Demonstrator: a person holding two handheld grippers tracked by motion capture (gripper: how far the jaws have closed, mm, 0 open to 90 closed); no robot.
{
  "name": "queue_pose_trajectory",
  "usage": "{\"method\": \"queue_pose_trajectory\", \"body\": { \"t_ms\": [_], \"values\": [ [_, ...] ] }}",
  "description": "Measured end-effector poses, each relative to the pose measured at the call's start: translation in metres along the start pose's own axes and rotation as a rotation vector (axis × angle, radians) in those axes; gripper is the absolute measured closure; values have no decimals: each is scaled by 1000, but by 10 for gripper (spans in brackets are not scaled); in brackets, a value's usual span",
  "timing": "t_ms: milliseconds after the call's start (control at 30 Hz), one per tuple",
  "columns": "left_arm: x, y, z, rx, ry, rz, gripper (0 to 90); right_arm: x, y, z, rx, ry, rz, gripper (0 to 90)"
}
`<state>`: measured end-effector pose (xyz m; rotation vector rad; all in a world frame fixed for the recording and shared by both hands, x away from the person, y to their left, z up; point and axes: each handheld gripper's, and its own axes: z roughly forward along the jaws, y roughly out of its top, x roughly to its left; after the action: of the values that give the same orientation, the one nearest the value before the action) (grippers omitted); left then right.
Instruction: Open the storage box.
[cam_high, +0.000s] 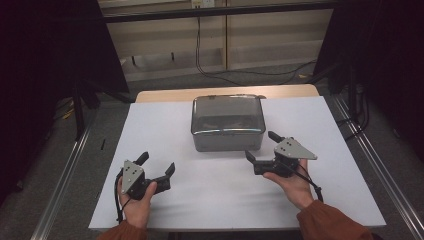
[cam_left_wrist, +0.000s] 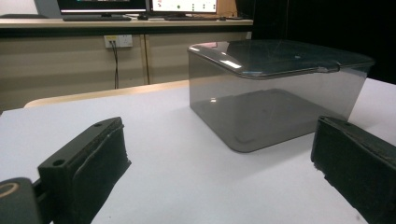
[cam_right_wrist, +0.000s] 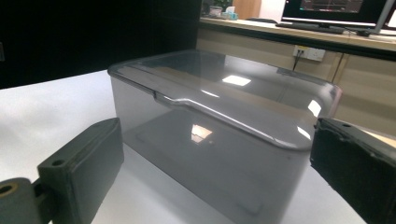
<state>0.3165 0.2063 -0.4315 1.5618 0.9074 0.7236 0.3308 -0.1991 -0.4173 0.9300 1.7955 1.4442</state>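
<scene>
A smoky-grey translucent plastic box (cam_high: 228, 123) with its lid on stands at the middle back of the white tabletop (cam_high: 165, 125). My left gripper (cam_high: 157, 163) rests low at the front left, held by a hand, jaws wide apart and empty. In the left gripper view the box (cam_left_wrist: 275, 88) sits ahead and to the right of the left gripper (cam_left_wrist: 219, 163). My right gripper (cam_high: 262, 145) is open just off the box's front right corner. In the right gripper view the box (cam_right_wrist: 219, 130) looms close between the jaws of the right gripper (cam_right_wrist: 215, 168), with no contact visible.
A wooden strip (cam_high: 165, 95) runs along the table's far edge. Beyond it stand pale cabinets (cam_high: 165, 35) with a hanging black cable (cam_high: 199, 47). Metal rails (cam_high: 65, 175) flank the table. Monitors (cam_left_wrist: 140, 5) sit on a far desk.
</scene>
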Motion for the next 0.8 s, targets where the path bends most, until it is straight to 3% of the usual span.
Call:
{"method": "queue_pose_trajectory", "body": {
  "t_ms": [267, 433, 533, 800],
  "values": [
    [1, -1, 1, 10, -3, -1, 32, 5, 9, 21, 8, -1, -90, 23],
    [1, -1, 1, 11, -5, 2, 32, 8, 15, 24, -15, 2, -106, 30],
    [1, -1, 2, 10, -6, -1, 32, 10, 19, 28, -7, -10, -153, 36],
    [2, -1, 2, 19, -6, 0, 32, 19, 24, 43, 11, -39, -338, 56]
  ]
}}
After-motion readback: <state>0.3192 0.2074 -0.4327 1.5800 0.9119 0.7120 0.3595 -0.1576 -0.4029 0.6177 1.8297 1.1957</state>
